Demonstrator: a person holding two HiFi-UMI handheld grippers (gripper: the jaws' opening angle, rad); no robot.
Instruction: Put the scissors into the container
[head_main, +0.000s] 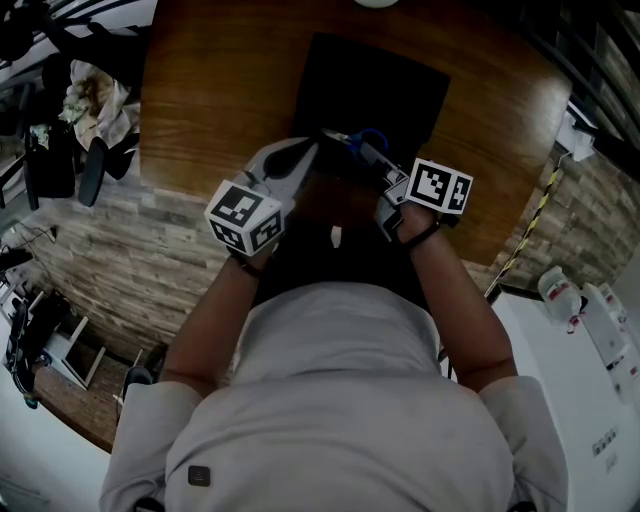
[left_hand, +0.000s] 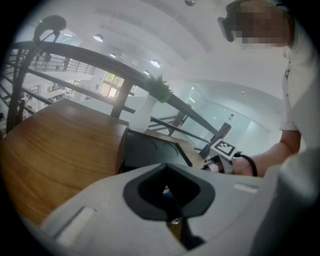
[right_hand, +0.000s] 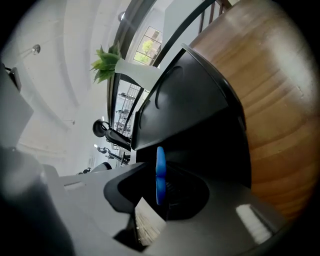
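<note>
A pair of scissors (head_main: 358, 143) with blue handles hangs just above the near edge of the black container (head_main: 370, 90) on the wooden table (head_main: 210, 90). My right gripper (head_main: 378, 162) comes in from the right and is shut on the blue handle (right_hand: 160, 172), which stands edge-on between its jaws. My left gripper (head_main: 312, 150) meets the blade tip from the left. Its jaws are together, with a thin strip of blade and a bit of blue (left_hand: 168, 191) showing in the seam. The container's open inside (right_hand: 190, 110) lies straight ahead of the right gripper.
A white vase with a green plant (left_hand: 142, 112) stands beyond the container near the table's far edge. A dark railing (left_hand: 75, 55) runs behind the table. Cloth and dark clutter (head_main: 95, 100) lie off the table's left side. The table's near edge (head_main: 170, 195) is under my hands.
</note>
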